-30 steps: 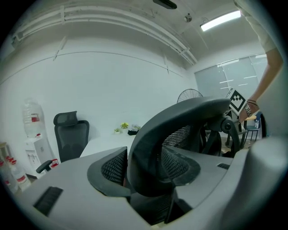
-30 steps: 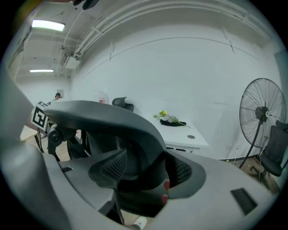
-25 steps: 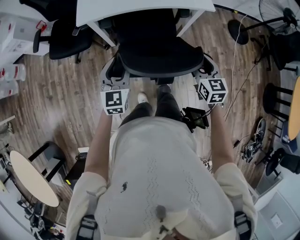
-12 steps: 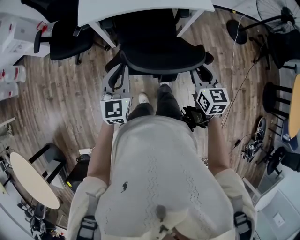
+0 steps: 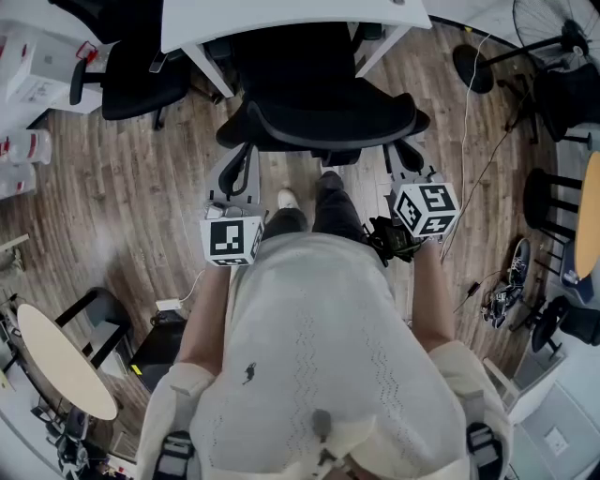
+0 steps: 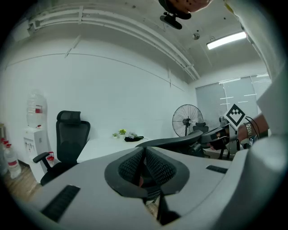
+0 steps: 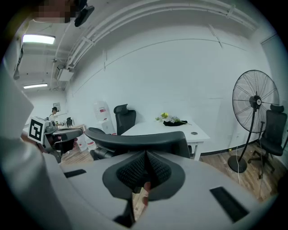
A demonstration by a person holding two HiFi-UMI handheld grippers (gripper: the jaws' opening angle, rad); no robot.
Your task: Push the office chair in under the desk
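Observation:
The black office chair (image 5: 323,117) stands with its seat tucked under the white desk (image 5: 281,14), its curved backrest facing me. My left gripper (image 5: 236,159) sits just behind the backrest's left end, apart from it. It is shut, pads meeting with nothing between them. My right gripper (image 5: 401,155) hangs behind the backrest's right end, also shut and empty. In the left gripper view the closed gripper (image 6: 144,155) points past the chair's backrest (image 6: 180,141) toward the desk (image 6: 108,146). In the right gripper view the gripper (image 7: 146,164) faces the backrest (image 7: 135,140) and desk (image 7: 166,128).
A second black chair (image 5: 141,80) stands left of the desk. A standing fan (image 5: 553,28) and a loose cable (image 5: 469,141) are at the right. A round table (image 5: 56,361) is at the lower left. The person's legs stand right behind the chair.
Both grippers have drawn back from the chair's backrest toward the person, and their jaws have closed. The chair stays under the desk.

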